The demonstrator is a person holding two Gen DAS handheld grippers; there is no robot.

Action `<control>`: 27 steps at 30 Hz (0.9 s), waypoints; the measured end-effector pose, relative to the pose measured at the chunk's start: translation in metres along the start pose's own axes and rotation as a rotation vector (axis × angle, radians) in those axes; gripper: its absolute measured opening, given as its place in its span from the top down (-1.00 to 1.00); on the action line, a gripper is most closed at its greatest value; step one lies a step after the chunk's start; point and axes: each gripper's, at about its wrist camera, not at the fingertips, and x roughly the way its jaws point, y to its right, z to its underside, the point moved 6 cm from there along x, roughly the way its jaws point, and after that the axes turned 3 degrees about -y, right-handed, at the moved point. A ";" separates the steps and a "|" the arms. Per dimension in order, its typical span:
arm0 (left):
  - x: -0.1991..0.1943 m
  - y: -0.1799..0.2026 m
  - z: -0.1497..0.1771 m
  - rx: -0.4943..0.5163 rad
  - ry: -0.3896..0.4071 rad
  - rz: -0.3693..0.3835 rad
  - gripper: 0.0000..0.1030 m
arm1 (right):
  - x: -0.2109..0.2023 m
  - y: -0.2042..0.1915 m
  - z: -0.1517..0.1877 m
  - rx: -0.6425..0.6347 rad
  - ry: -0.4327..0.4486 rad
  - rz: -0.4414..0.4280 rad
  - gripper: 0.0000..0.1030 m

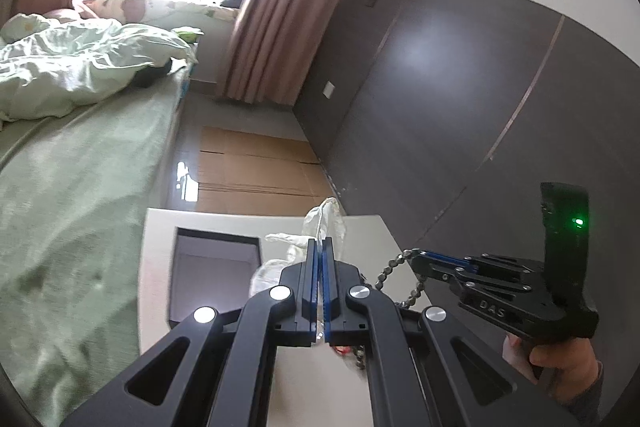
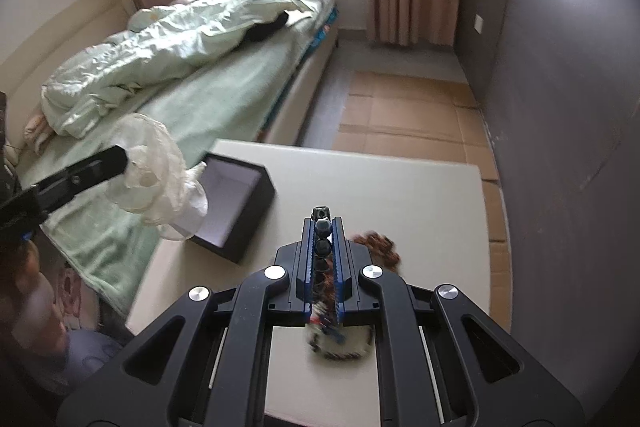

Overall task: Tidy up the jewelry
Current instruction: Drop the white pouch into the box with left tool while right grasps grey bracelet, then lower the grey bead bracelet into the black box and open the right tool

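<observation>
Black open box (image 2: 236, 205) sits on the white table (image 2: 400, 187), beside the bed (image 2: 208, 107).

A dark beaded chain (image 2: 322, 227), its round beads strung in a line, hangs lifted above the white table (image 2: 400, 187) to the right of the open black box (image 2: 236, 203), beside which a crumpled clear plastic bag (image 2: 156, 167) is raised.

Black two-finger grippers (image 2: 324, 227) with blue pads; dark metallic bead chain (image 1: 390, 269); translucent whitish plastic bag (image 2: 150, 167); black box (image 2: 236, 203) lined pale grey; off-white tabletop (image 2: 400, 187); a blurred, possibly brown-patterned item (image 2: 378, 247); pale green bedding (image 2: 160, 55).
</observation>
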 end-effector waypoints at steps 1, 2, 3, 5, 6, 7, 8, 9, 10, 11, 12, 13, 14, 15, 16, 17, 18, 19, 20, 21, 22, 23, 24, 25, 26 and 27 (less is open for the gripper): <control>-0.002 -0.002 -0.002 -0.004 0.000 -0.003 1.00 | -0.001 -0.006 -0.005 -0.007 0.009 -0.008 0.82; -0.004 -0.004 -0.002 -0.006 0.000 -0.007 1.00 | -0.001 -0.013 -0.010 -0.012 0.016 -0.017 0.82; -0.005 -0.007 -0.004 -0.008 -0.001 -0.013 1.00 | -0.001 -0.018 -0.014 -0.016 0.021 -0.026 0.82; -0.005 -0.014 -0.006 -0.009 -0.008 -0.027 1.00 | 0.003 -0.028 -0.023 -0.021 0.030 -0.045 0.82; -0.004 -0.017 -0.006 -0.011 -0.013 -0.033 1.00 | 0.004 -0.031 -0.026 -0.021 0.032 -0.053 0.82; -0.001 -0.020 -0.005 -0.015 -0.020 -0.039 1.00 | 0.006 -0.034 -0.028 -0.020 0.035 -0.063 0.82; 0.003 -0.024 -0.005 -0.018 -0.028 -0.045 1.00 | 0.008 -0.039 -0.032 -0.019 0.036 -0.075 0.82; 0.009 -0.030 -0.003 -0.023 -0.044 -0.053 1.00 | 0.013 -0.046 -0.037 -0.017 0.038 -0.094 0.82; 0.015 -0.034 -0.001 -0.027 -0.058 -0.057 1.00 | 0.017 -0.050 -0.040 -0.015 0.037 -0.106 0.82; 0.023 -0.039 0.001 -0.030 -0.081 -0.062 1.00 | 0.020 -0.053 -0.043 -0.014 0.036 -0.116 0.82; 0.029 -0.042 0.004 -0.030 -0.096 -0.068 1.00 | 0.026 -0.058 -0.046 -0.010 0.035 -0.129 0.82; 0.037 -0.047 0.008 -0.030 -0.117 -0.075 1.00 | 0.032 -0.062 -0.047 -0.006 0.035 -0.139 0.82; 0.045 -0.051 0.011 -0.030 -0.133 -0.073 1.00 | 0.038 -0.064 -0.047 0.000 0.034 -0.146 0.82; 0.050 -0.054 0.014 -0.031 -0.143 -0.069 1.00 | 0.042 -0.064 -0.047 0.005 0.034 -0.150 0.82; 0.057 -0.058 0.018 -0.037 -0.156 -0.065 1.00 | 0.047 -0.064 -0.046 0.012 0.036 -0.157 0.82; 0.066 -0.064 0.024 -0.049 -0.175 -0.067 1.00 | 0.050 -0.062 -0.045 0.018 0.039 -0.162 0.82; 0.072 -0.068 0.027 -0.058 -0.187 -0.072 1.00 | 0.056 -0.061 -0.044 0.028 0.039 -0.164 0.82; 0.080 -0.072 0.030 -0.069 -0.205 -0.084 1.00 | 0.062 -0.059 -0.043 0.036 0.032 -0.159 0.82; 0.084 -0.075 0.031 -0.075 -0.215 -0.090 0.99 | 0.065 -0.058 -0.043 0.039 0.029 -0.154 0.82; 0.088 -0.077 0.031 -0.081 -0.227 -0.096 0.90 | 0.069 -0.058 -0.044 0.042 0.028 -0.151 0.82; 0.089 -0.080 0.030 -0.091 -0.231 -0.108 0.54 | 0.072 -0.059 -0.044 0.052 0.026 -0.159 0.82; 0.087 -0.083 0.029 -0.105 -0.217 -0.124 0.21 | 0.074 -0.060 -0.044 0.064 0.023 -0.170 0.82; 0.083 -0.085 0.027 -0.113 -0.194 -0.134 -0.31 | 0.075 -0.062 -0.044 0.065 0.023 -0.175 0.82; 0.078 -0.086 0.024 -0.114 -0.160 -0.145 -0.60 | 0.077 -0.064 -0.043 0.063 0.024 -0.180 0.82; 0.070 -0.087 0.021 -0.103 -0.126 -0.156 -0.61 | 0.078 -0.065 -0.042 0.063 0.023 -0.185 0.82; 0.066 -0.087 0.020 -0.098 -0.120 -0.164 -0.61 | 0.081 -0.067 -0.042 0.064 0.017 -0.193 0.82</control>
